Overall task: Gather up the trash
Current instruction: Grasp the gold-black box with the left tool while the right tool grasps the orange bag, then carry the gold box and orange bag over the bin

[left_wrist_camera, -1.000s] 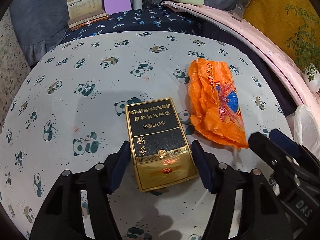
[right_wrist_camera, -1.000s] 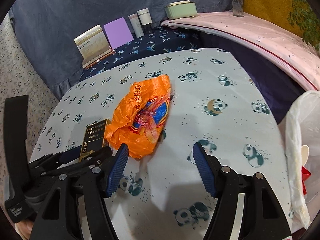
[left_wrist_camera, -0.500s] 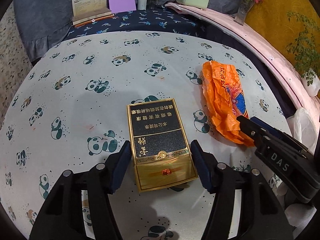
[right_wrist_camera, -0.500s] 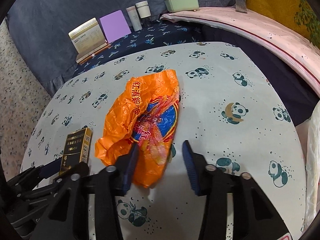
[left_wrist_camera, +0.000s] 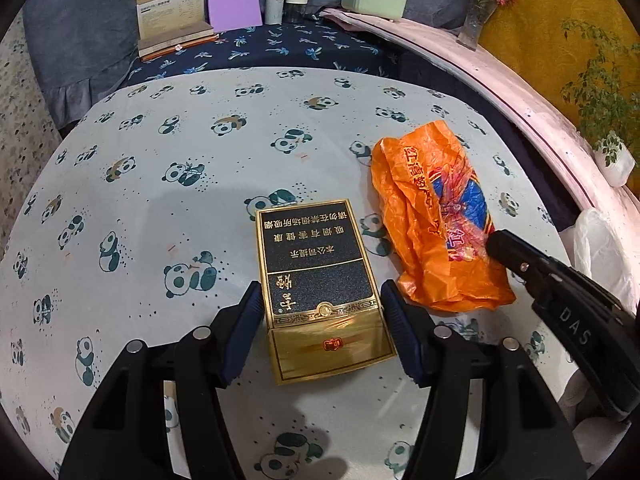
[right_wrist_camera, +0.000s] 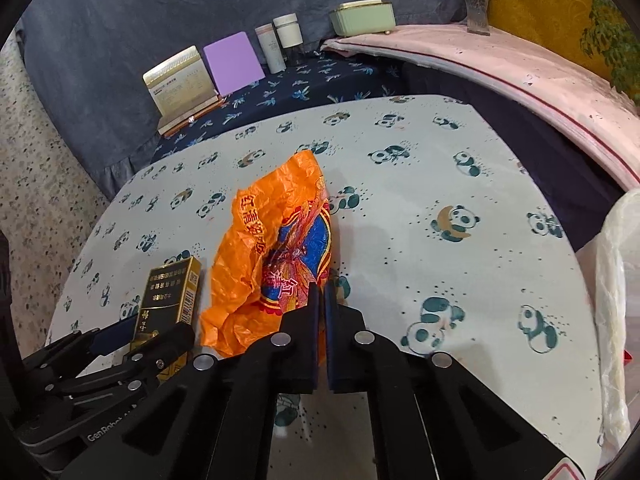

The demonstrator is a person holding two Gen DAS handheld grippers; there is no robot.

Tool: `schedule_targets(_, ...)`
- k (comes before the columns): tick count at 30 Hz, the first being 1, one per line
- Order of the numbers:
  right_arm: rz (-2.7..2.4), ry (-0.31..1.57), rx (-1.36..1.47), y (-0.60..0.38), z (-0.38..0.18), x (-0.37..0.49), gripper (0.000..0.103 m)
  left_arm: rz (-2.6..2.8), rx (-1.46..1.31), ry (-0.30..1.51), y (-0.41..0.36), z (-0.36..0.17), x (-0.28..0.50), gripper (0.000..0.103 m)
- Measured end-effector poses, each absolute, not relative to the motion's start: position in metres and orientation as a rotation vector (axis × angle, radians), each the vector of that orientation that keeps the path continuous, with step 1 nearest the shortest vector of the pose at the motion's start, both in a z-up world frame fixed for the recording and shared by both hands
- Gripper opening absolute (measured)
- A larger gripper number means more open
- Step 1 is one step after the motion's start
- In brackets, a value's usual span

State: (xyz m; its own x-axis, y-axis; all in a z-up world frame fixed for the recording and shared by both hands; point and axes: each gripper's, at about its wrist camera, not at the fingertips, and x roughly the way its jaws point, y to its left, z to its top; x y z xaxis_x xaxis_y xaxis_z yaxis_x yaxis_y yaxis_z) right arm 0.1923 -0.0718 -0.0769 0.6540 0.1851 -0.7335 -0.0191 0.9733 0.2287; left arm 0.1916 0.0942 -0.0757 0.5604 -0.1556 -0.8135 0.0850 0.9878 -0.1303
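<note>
Left wrist view: left gripper (left_wrist_camera: 322, 312) straddles the near end of the gold-and-black cigarette box (left_wrist_camera: 318, 280), which lies flat on the panda-print tabletop (left_wrist_camera: 132, 200). Jaws spread, blue pads just beside the box's long sides; left pad looks about touching, right pad shows a slim gap. Not clamped yet. Orange plastic bag (left_wrist_camera: 436, 220) lies crumpled just right of the box. The right gripper (left_wrist_camera: 496, 242) enters from the right edge with its tip on the bag's near right part. A white trash bag (left_wrist_camera: 600, 248) hangs off the tabletop's right edge; contents not visible here.

Right wrist view: right gripper (right_wrist_camera: 320, 292) has jaws pinched together on the near edge of the orange plastic bag (right_wrist_camera: 276, 248), with only a thin sliver between the pads. A fold seems caught, though how much film is inside can't be told. Cigarette box (right_wrist_camera: 172, 292) sits just left of the bag, with the left gripper (right_wrist_camera: 120, 332) around its near end. White trash bag (right_wrist_camera: 612, 280) is at the far right, translucent, with something red low inside; otherwise unclear. On the dark cloth behind stand a green lidded box (right_wrist_camera: 362, 16) and two capped jars (right_wrist_camera: 280, 40), all shut, contents hidden.

Step, as I judge it: pickup of both trash items, bag gripped, box about to be. Next: squeeze the left jaws on the box, lift both, carry right to the trash bag. The thin film could slip.
</note>
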Motion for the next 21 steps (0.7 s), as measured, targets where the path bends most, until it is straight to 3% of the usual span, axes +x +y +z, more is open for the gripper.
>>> schedule_targets(21,-0.058,0.663,0.296,-0.186,-0.006,0.117,0.003,-0.304,0.024,0.875,-0.006,-0.022,0.147,0.057)
